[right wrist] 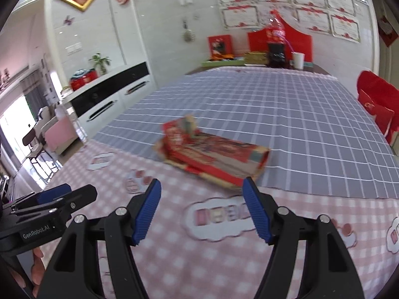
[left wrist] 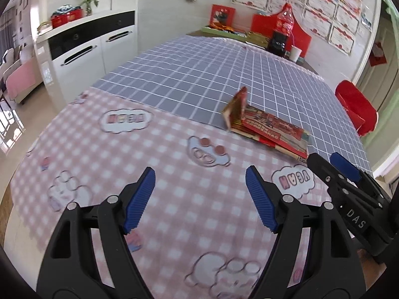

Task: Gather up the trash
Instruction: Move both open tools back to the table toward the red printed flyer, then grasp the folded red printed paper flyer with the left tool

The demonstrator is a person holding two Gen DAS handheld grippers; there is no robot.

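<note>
While both grippers hang over the cloth-covered tabletop (left wrist: 174,74), a flattened red and tan printed cardboard box (left wrist: 269,127) is seen lying ahead of them
The left gripper (left wrist: 200,199) is held with its blue ribbed fingers (left wrist: 139,199) spread apart, nothing between them, above the pink checked cloth with cloud prints (left wrist: 162,186). The right gripper (right wrist: 200,208) is likewise held with fingers (right wrist: 256,209) apart and empty. The cardboard box (right wrist: 214,159) is laid across the seam where the pink cloth (right wrist: 224,261) meets the grey-blue grid-patterned cloth (right wrist: 286,114), one end flap raised. In the right wrist view it is just beyond the fingertips, not touched. Each gripper is seen at the edge of the other's view; a white cabinet with black handles (left wrist: 82,49) stands beside the tabletop
</note>
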